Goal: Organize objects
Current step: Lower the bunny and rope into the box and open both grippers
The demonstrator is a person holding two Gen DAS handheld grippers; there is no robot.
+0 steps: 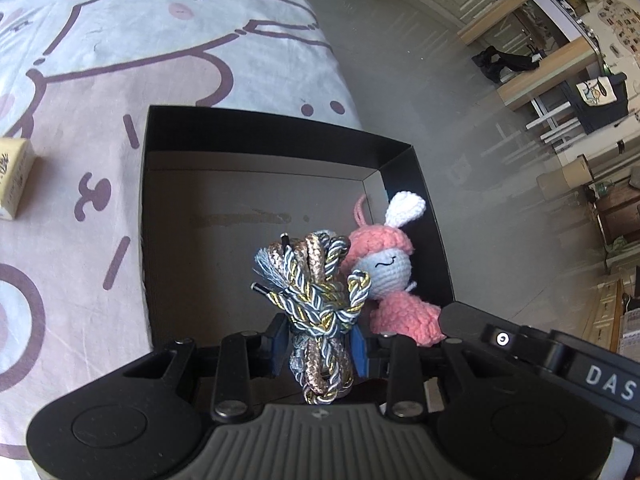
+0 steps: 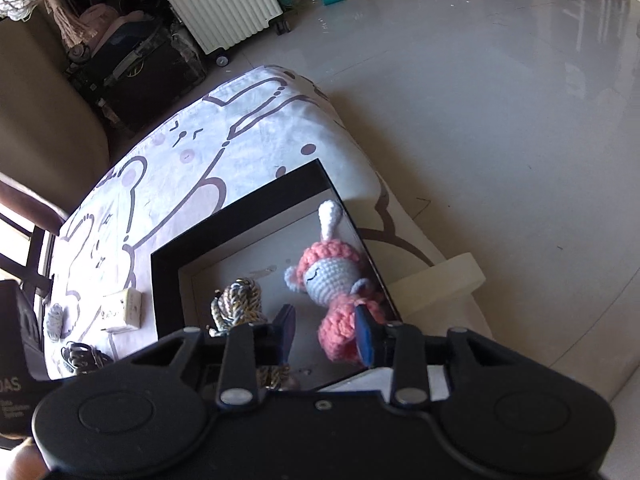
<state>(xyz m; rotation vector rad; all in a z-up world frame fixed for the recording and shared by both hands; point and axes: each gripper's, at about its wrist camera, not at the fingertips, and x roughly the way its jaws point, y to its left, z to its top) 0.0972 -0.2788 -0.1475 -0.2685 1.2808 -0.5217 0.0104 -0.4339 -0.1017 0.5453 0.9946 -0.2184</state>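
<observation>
A black open box (image 1: 256, 128) sits on the cartoon-print cloth near the table's right edge; it also shows in the right wrist view (image 2: 240, 216). My left gripper (image 1: 320, 348) is shut on a bundle of twisted grey, gold and bronze cord (image 1: 316, 292) and holds it over the box's inside. A pink and white crochet doll (image 1: 390, 268) lies in the box's right side. In the right wrist view my right gripper (image 2: 326, 332) is open above the box, and the doll (image 2: 336, 280) lies just beyond its right finger. The cord bundle (image 2: 236, 306) shows to its left.
A small cream box (image 1: 14, 178) lies on the cloth left of the black box; it also shows in the right wrist view (image 2: 122, 308). A grey knitted piece (image 2: 55, 318) and a dark cable coil (image 2: 82, 356) lie nearby. The table edge (image 2: 360, 152) drops to the floor at the right.
</observation>
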